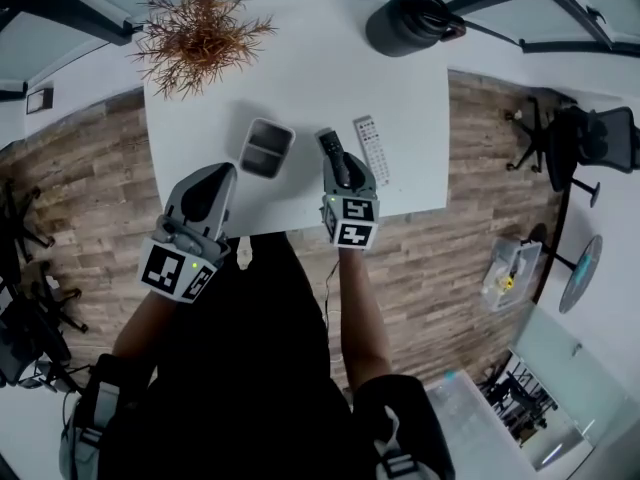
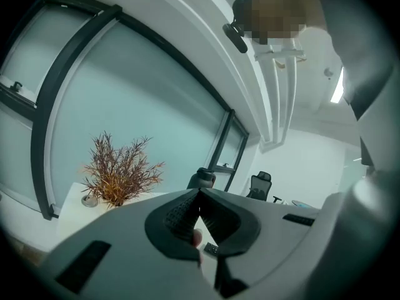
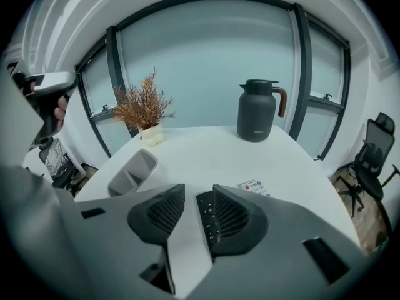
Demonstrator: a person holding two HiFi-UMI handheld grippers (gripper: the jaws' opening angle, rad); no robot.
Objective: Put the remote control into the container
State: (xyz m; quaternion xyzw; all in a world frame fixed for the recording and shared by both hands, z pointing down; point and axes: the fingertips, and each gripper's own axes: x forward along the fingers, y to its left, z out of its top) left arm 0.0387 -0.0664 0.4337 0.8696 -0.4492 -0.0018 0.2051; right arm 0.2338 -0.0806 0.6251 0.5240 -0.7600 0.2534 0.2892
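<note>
A black remote control point(image 1: 329, 145) lies on the white table point(image 1: 320, 68), between the jaws of my right gripper point(image 1: 336, 160). In the right gripper view the black remote point(image 3: 208, 220) sits against the right pad point(image 3: 232, 214). The left pad point(image 3: 164, 211) stands apart from it, with bare table showing in the gap, so my right gripper point(image 3: 199, 191) is open. The grey two-part container point(image 1: 267, 148) stands just left of it, also seen as the container point(image 3: 132, 172). My left gripper point(image 1: 212, 186) hovers at the table's near edge, shut and empty, and points upward point(image 2: 199, 194).
A white remote point(image 1: 372, 150) lies right of the black one, also seen as the white remote point(image 3: 253, 186). A dark jug point(image 1: 405, 23) stands at the far right corner and a dried plant point(image 1: 195, 33) at the far left. Office chairs point(image 1: 585, 143) stand on the wood floor.
</note>
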